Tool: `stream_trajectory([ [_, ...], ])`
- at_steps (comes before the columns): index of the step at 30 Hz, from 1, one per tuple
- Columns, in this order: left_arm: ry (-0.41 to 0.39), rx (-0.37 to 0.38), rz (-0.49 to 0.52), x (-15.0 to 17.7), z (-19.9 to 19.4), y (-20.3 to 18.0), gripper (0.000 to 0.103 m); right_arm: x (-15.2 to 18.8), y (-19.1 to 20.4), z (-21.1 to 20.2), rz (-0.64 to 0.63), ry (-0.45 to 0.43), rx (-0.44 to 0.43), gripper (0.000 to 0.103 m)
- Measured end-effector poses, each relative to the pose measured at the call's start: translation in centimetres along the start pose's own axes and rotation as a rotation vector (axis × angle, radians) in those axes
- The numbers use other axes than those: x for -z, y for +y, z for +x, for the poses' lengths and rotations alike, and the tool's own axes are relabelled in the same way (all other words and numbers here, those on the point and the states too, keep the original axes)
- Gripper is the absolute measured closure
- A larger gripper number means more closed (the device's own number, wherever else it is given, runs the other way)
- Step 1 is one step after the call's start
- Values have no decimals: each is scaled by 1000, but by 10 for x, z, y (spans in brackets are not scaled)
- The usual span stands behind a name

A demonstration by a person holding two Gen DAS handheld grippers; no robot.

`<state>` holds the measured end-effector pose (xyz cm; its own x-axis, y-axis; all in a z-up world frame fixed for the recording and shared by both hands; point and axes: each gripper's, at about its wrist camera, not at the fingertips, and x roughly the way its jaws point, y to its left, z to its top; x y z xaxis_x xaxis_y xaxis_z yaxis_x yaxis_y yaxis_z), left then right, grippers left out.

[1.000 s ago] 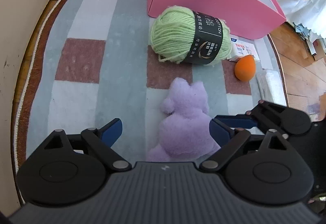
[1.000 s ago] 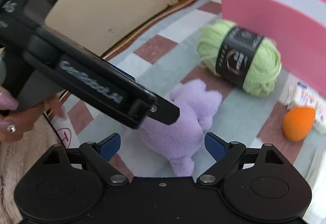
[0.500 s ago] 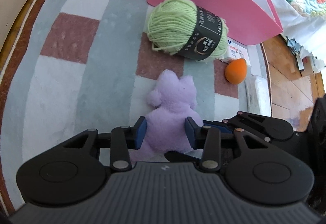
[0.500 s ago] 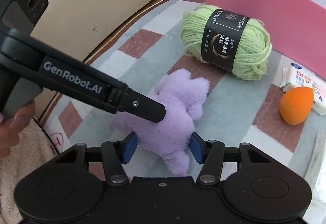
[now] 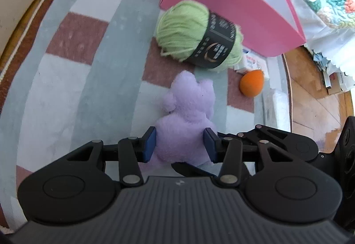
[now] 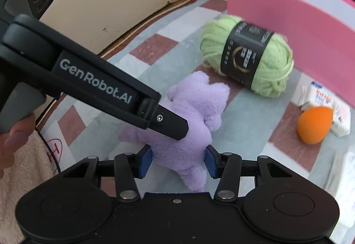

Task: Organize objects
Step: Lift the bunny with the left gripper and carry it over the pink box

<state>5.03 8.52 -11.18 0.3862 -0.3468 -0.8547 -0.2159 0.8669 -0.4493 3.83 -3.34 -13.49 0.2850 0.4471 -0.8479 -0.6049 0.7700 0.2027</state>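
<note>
I have both the left hand-held gripper point(image 5: 179, 144) and the right hand-held gripper point(image 6: 177, 162) clenched on the purple plush toy point(image 5: 188, 115) lying on the rug point(image 5: 66, 80); the right's jaws have just been closing. Lifting unevenly could stretch it, or one soft grip could slip.
</note>
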Motion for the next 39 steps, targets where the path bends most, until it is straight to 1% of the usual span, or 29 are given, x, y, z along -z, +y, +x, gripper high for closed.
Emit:
stream_trajectory([
  [4, -24, 15, 9, 0, -5, -6, 58, -5, -6, -7, 13, -5, -4, 49],
  [10, -27, 52, 12, -2, -6, -10, 58, -9, -15, -16, 27, 2, -25, 48],
  [15, -32, 54, 18, -1, -8, -16, 58, -5, -18, -21, 21, 0, -28, 48],
  [19, -43, 58, 30, 0, -12, -23, 58, -6, -19, -27, 14, -7, -22, 48],
  [25, -47, 62, 16, -4, -19, -36, 58, -11, -21, -40, -9, -17, -9, 48],
  [32, -66, 61, 39, -6, -32, -57, 59, -16, -27, -62, -40, -28, 4, 48],
  [39, -95, 91, 61, -13, -52, -75, 58, -30, -30, -89, -79, -34, 25, 48],
])
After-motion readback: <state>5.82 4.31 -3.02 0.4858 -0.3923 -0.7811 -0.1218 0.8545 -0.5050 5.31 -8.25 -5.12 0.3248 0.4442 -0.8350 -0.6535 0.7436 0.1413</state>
